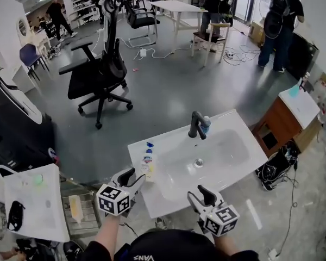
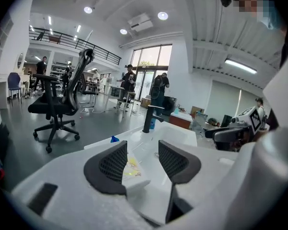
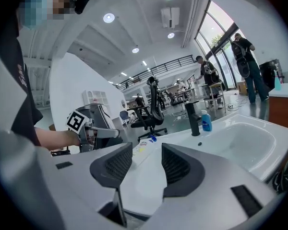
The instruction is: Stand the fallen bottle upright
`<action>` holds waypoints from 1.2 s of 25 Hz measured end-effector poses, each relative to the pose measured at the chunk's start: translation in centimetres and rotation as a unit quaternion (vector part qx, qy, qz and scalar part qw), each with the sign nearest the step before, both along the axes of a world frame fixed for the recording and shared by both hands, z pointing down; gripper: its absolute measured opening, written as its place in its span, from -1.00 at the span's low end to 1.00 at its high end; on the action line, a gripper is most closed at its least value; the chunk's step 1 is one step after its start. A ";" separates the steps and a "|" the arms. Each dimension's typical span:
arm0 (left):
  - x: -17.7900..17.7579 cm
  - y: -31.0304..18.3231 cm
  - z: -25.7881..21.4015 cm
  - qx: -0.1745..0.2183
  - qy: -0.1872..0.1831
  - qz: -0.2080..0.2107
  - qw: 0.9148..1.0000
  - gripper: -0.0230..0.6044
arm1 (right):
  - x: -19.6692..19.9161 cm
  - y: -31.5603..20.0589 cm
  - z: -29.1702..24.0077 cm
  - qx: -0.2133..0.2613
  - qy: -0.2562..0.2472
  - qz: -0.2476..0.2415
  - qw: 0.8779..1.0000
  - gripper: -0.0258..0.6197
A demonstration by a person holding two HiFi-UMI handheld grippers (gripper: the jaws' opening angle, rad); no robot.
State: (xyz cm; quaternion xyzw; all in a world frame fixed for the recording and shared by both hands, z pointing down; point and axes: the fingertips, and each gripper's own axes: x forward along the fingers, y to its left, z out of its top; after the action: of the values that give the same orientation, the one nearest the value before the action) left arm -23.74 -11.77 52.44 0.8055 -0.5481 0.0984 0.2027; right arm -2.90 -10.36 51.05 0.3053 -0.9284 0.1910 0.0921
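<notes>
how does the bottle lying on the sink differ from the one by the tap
The fallen bottle lies on its side at the sink's left edge; the blue bottle stands upright beside the faucet. The fallen bottle is pale with a blue cap; the blue bottle is blue-bodied. Both sit on the sink.

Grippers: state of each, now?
Left gripper: open, fallen bottle just ahead, not gripped.
Right gripper: open, empty.

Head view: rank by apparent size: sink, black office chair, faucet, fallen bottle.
1. sink: takes up the most frame.
2. black office chair: somewhat smaller in frame, but it stands farther from the camera.
3. fallen bottle and faucet: both small and about alike, so no ranking between them.
</notes>
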 end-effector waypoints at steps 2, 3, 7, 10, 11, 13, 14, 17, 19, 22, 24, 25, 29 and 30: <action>-0.8 -1.1 0.4 -0.015 0.005 0.017 1.000 -0.29 | -0.8 -0.1 0.2 -0.002 -0.001 0.014 1.000 -0.37; -1.1 -1.6 0.7 -0.024 0.008 0.025 0.999 -0.28 | -1.1 0.0 0.2 -0.003 -0.001 0.022 1.000 -0.37; -1.7 -3.8 1.7 -0.058 0.025 0.056 0.996 -0.23 | -1.7 0.3 0.6 -0.008 0.003 0.051 0.999 -0.37; -2.3 -5.6 2.8 -0.084 0.044 0.068 0.993 -0.19 | -1.8 0.5 1.0 -0.015 0.009 0.062 0.998 -0.37; -2.5 -6.3 3.2 -0.093 0.055 0.068 0.992 -0.19 | -1.8 0.4 1.2 -0.017 0.011 0.065 0.998 -0.37; -2.8 -7.5 4.3 -0.115 0.077 0.065 0.988 -0.17 | -1.7 0.1 1.5 -0.020 0.013 0.070 0.997 -0.38; -2.9 -8.1 4.8 -0.127 0.085 0.064 0.986 -0.16 | -1.6 -0.3 1.7 -0.022 0.013 0.072 0.997 -0.38; -3.1 -9.8 6.0 -0.158 0.103 0.061 0.980 -0.14 | -1.8 -1.2 2.1 -0.027 0.012 0.062 0.998 -0.38; -2.9 -11.0 6.3 -0.173 0.114 0.063 0.976 -0.14 | -2.1 -1.9 2.3 -0.028 0.014 0.050 0.998 -0.38; -2.6 -12.5 7.3 -0.202 0.108 0.058 0.972 -0.14 | -1.7 -3.1 2.3 -0.030 0.017 0.038 0.999 -0.38; -2.7 -13.4 8.5 -0.229 0.096 0.047 0.968 -0.13 | -1.3 -4.2 2.2 -0.030 0.018 0.032 0.999 -0.38; -2.8 -13.9 9.1 -0.243 0.094 0.039 0.965 -0.12 | -1.1 -4.7 2.1 -0.030 0.017 0.029 0.999 -0.38; -3.6 -15.2 11.1 -0.296 0.095 0.013 0.950 -0.11 | -0.4 -6.3 1.9 -0.030 0.021 0.016 0.999 -0.38; -3.6 -15.4 11.5 -0.307 0.098 0.009 0.947 -0.11 | -0.3 -6.7 2.0 -0.032 0.021 0.013 0.999 -0.38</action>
State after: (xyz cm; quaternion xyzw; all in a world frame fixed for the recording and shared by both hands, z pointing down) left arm -27.38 -27.16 63.93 0.7150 -0.4614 0.1843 0.4918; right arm -3.16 -17.05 53.04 0.3185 -0.9155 0.2150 0.1189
